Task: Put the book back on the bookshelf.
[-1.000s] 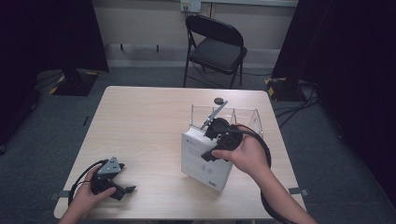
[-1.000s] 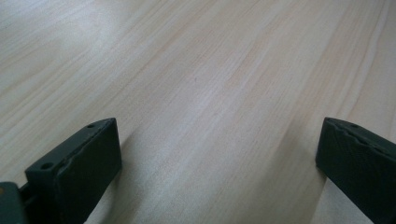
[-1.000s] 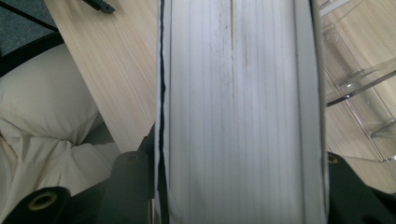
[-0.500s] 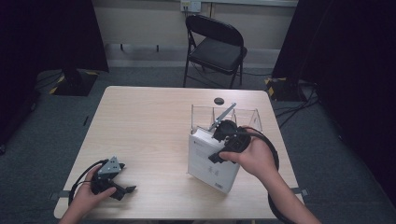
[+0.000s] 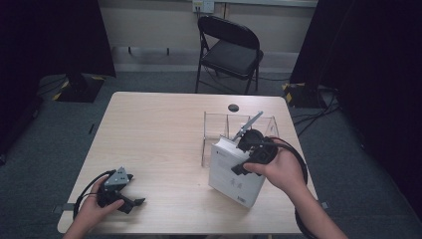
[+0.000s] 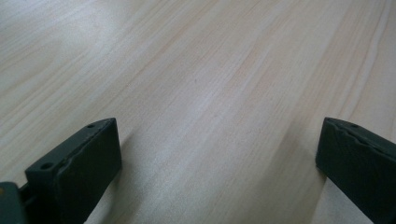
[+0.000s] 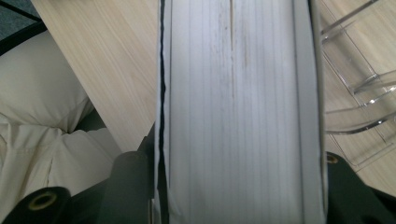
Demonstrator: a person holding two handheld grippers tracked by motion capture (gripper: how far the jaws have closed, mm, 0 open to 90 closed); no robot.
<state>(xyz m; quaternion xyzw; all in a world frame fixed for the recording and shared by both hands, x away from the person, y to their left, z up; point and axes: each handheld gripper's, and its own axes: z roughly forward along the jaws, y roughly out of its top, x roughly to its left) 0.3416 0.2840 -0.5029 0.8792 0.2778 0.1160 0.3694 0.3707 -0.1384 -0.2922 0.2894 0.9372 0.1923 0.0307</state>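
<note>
From the high view, my right gripper (image 5: 251,149) has a thick white book (image 5: 234,172) pinched across its top edge, near the table's (image 5: 159,134) right edge and just in front of the clear acrylic organizer (image 5: 219,127); the book leans, its lower corner toward the near edge of the table. My left gripper (image 5: 119,191) rests by the near left corner, well apart from all that. Left gripper view now: jaws spread wide, nothing but bare wood (image 6: 210,93) between them. Right gripper view: the book's page block (image 7: 233,102) runs straight up from between my jaws, which press on either cover, with the organizer's clear walls (image 7: 359,93) just to one side. I'd judge this book heavy and stiff, though its covers look smooth and could slip; gripped at one edge it will want to swing, so a hold across the full thickness near the middle of the edge seems safest.
</note>
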